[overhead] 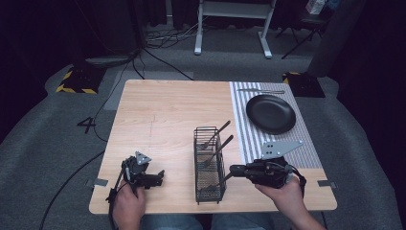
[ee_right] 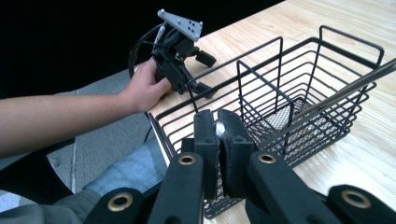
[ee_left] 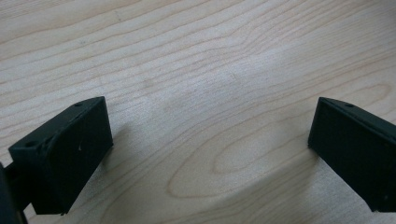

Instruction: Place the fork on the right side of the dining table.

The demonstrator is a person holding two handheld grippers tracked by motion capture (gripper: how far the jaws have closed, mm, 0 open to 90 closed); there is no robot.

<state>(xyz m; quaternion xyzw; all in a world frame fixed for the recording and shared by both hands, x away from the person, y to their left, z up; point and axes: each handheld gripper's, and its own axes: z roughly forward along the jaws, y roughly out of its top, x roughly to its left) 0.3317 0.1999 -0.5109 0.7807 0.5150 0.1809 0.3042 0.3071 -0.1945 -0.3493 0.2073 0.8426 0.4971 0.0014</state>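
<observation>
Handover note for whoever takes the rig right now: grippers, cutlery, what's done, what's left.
Right gripper: shut on a utensil handle at the near compartment of the wire caddy.
Left gripper: open, empty, resting over bare table.
Two more utensils stand in the caddy's far compartments.
Plate on the striped mat, one utensil beyond it.
Likely left: lift the gripped piece out, then the other two.

The table (overhead: 163,120) is surfaced in pale, smooth, matt wood grain. The basket (overhead: 209,165) standing on it is made of black-coated metal wire. Beyond the basket, a matt black plate (overhead: 271,113) is laid on a striped woven cloth mat (overhead: 287,143). The utensil (overhead: 219,182) in the basket is seen as shiny metal.
</observation>
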